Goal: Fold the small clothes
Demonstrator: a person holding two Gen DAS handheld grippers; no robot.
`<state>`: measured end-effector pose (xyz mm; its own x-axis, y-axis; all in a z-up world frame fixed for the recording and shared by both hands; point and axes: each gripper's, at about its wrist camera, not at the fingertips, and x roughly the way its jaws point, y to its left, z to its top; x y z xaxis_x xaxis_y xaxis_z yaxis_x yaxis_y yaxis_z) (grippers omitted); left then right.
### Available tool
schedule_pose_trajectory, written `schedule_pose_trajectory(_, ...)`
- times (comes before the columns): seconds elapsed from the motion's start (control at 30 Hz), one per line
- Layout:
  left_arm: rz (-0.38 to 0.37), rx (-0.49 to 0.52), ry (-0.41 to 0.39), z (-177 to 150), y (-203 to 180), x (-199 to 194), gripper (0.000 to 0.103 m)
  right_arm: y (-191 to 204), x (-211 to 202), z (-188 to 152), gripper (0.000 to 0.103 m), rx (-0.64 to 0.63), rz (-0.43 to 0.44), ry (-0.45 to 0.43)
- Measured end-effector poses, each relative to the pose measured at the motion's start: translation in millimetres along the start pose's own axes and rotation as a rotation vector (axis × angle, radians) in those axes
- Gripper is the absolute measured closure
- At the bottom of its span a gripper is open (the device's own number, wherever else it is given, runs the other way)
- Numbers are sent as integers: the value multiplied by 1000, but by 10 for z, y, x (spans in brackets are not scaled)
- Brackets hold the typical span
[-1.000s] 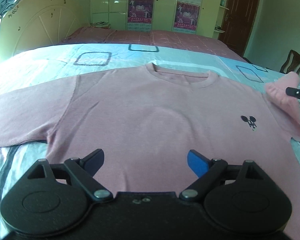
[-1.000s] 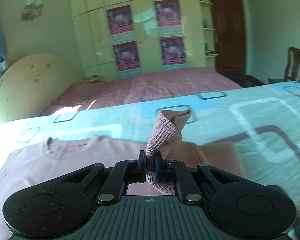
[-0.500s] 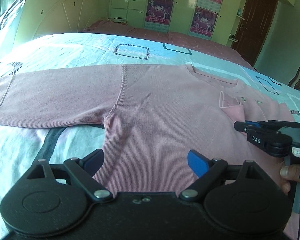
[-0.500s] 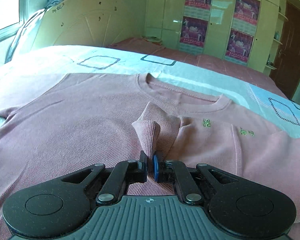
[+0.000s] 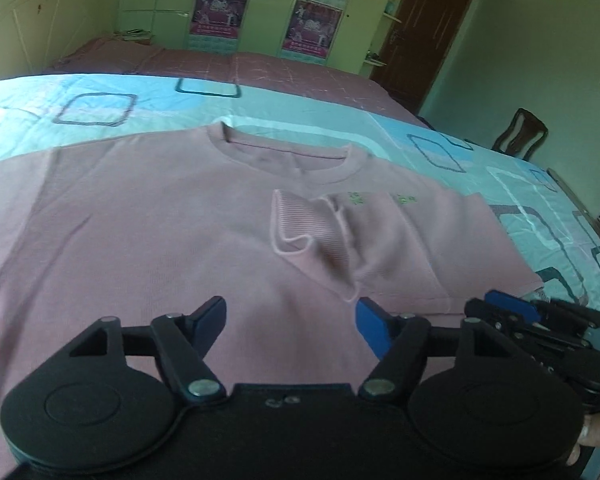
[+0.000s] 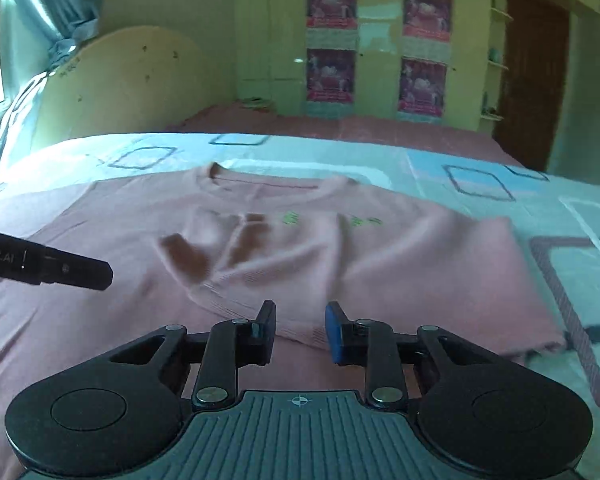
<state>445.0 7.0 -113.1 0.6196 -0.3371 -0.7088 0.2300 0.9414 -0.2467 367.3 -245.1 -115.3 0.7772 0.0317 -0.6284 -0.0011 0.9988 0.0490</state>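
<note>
A pink long-sleeved shirt (image 5: 148, 232) lies flat on the bed, neck toward the far side. Its right sleeve (image 5: 380, 240) is folded across the chest, with the ribbed cuff (image 5: 296, 228) lying loose near the collar. My left gripper (image 5: 290, 314) is open and empty, hovering over the lower middle of the shirt. My right gripper (image 6: 300, 326) is open and empty, just in front of the folded sleeve (image 6: 360, 256). The right gripper also shows at the lower right in the left wrist view (image 5: 540, 316). The left gripper's finger (image 6: 60, 266) shows at the left in the right wrist view.
The bed has a light blue sheet with square patterns (image 5: 96, 108) and a pink cover (image 5: 240, 64) farther back. A curved headboard (image 6: 120, 80) stands at the left, wardrobes with posters (image 6: 376, 40) at the back, a brown door (image 6: 532, 72) and a chair (image 5: 520, 132) at the right.
My right gripper carried the sleeve cuff across the chest, opened and let it go, then drew back. My left gripper swung right, toward the shirt's middle.
</note>
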Motion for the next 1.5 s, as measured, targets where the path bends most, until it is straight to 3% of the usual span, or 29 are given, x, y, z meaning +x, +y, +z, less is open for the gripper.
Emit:
schedule_pose_trajectory(0.13, 27, 11, 47, 78, -176, 363, 38, -535, -90, -109, 75, 78, -70, 59)
schedule_pose_trajectory(0.27, 23, 3, 55, 136, -243, 572, 64, -930, -63, -118, 74, 167, -117, 78)
schedule_pose_trajectory(0.33, 21, 7, 53, 183, -277, 646, 72, -1070, -6, -129, 74, 193, -127, 87)
schedule_pose_trajectory(0.4, 12, 20, 48, 232, -295, 690, 93, -1138, 65, -111, 74, 213, -122, 81)
schedule_pose_trajectory(0.43, 2, 16, 15, 267, -293, 629, 98, -1164, 85, -103, 74, 220, -121, 79)
schedule_pose_trajectory(0.57, 10, 3, -127, 427, -132, 285, 98, -1233, 133, -81, 75, 235, -129, 67)
schedule_pose_trajectory(0.7, 82, 0, -63, 333, 182, 325, 98, -1258, 140, -87, 75, 241, -132, 61)
schedule_pose_trajectory(0.8, 84, -42, -39, 207, 319, 368, 98, -1260, 149, -82, 75, 228, -130, 64)
schedule_pose_trajectory(1.0, 74, -79, -88, 133, 322, 262, 98, -1233, 129, -101, 75, 165, -134, 73)
schedule_pose_trajectory(1.13, 56, -88, -59, 65, 391, 304, 97, -1215, 75, -106, 75, 135, -116, 87)
schedule_pose_trajectory(1.17, 34, -89, -51, 62, 415, 297, 95, -1225, 37, -104, 74, 135, -98, 93)
schedule_pose_trajectory(1.23, -15, -105, -61, 59, 500, 229, 66, -1269, -106, -94, 74, 142, -67, 70)
schedule_pose_trajectory(1.27, -19, -104, -91, 52, 536, 174, 35, -1296, -173, -76, 74, 150, -49, 54)
schedule_pose_trajectory(1.3, 2, -95, -134, 57, 567, 119, 16, -1326, -213, -44, 74, 155, -37, 42)
schedule_pose_trajectory(1.33, 20, -92, -159, 87, 609, 101, 18, -1359, -227, 3, 74, 160, -31, 28)
schedule_pose_trajectory(1.4, -2, -137, -141, 209, 732, 179, 34, -1479, -163, 127, 74, 212, -9, 10)
schedule_pose_trajectory(1.5, -6, -144, -107, 412, 793, 398, 41, -1641, 81, 357, 74, 293, 11, -14)
